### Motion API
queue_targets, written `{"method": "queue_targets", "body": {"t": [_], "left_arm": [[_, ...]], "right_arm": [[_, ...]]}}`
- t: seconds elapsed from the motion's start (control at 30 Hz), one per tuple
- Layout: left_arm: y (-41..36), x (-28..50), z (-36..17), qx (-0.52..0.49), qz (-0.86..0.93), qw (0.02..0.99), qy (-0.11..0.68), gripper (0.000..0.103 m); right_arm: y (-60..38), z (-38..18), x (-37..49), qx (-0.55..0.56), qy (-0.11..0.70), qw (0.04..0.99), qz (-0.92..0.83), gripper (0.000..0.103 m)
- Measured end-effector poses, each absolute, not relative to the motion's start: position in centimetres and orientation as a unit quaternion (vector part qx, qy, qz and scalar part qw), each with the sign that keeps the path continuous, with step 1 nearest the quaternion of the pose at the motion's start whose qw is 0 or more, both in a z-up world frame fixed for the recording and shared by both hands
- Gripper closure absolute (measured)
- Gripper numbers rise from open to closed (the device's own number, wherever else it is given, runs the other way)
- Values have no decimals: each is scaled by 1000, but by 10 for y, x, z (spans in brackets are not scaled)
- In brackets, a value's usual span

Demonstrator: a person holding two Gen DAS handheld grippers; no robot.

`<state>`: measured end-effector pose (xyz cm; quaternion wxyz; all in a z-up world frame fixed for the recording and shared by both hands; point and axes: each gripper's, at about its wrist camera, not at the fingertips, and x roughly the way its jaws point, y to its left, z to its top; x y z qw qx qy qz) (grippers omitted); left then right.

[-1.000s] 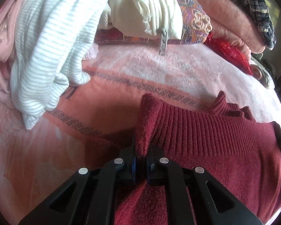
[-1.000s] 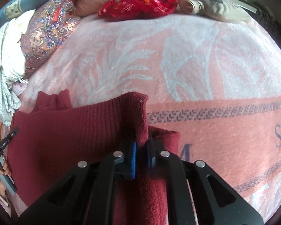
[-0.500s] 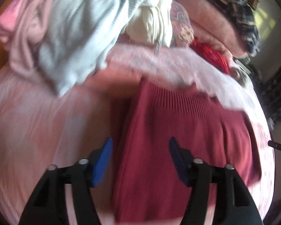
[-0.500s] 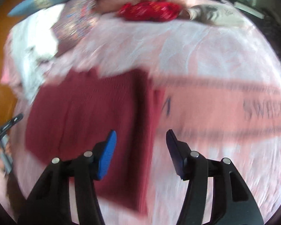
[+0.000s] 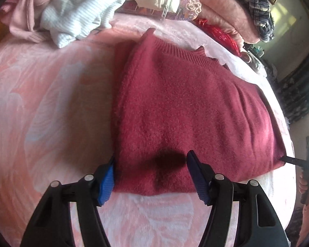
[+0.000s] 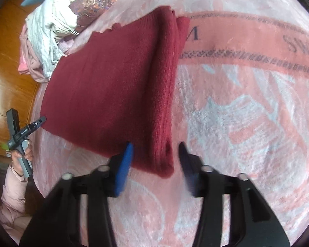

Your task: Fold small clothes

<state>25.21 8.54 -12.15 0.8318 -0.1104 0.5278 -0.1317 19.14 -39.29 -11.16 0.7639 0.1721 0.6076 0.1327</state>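
A dark red knitted sweater (image 5: 187, 111) lies folded flat on the pink blanket (image 5: 41, 107). Its ribbed hem is at the far side. It also shows in the right wrist view (image 6: 113, 86), with a folded edge along its right side. My left gripper (image 5: 152, 175) is open and empty, above the sweater's near left corner. My right gripper (image 6: 154, 160) is open and empty, above the sweater's near right corner. The other gripper shows at the edge of each view (image 5: 307, 162) (image 6: 20, 133).
A heap of unfolded clothes, white striped (image 5: 80, 14) and pale pink (image 5: 24, 12), lies at the far left. Patterned cushions (image 5: 187, 4), a red pouch (image 5: 220, 35) and folded pink blankets with a plaid garment (image 5: 255, 6) line the far side. Wooden floor (image 6: 6, 47) lies beyond the bed's left edge.
Both grippers were shut on the sweater's ribbed edge a second ago. They have let go, opened, and pulled back and up. The sweater now lies folded flat.
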Motion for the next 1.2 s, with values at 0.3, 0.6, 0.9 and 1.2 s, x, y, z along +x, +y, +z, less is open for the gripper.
{"method": "queue_targets", "body": {"t": [0.3, 0.6, 0.9, 1.2], "left_arm": [[113, 253, -121, -178, -119, 815, 538, 91], [108, 254, -121, -120, -117, 819, 548, 91], [102, 251, -134, -71, -129, 830, 538, 88], [99, 247, -132, -63, -124, 839, 526, 82]], "right_arm": [[-395, -83, 181, 181, 587, 772, 167, 96], [-406, -104, 179, 173, 603, 764, 148, 97], [-403, -134, 185, 160, 616, 759, 137, 97], [-398, -128, 183, 158, 618, 760, 125, 93]]}}
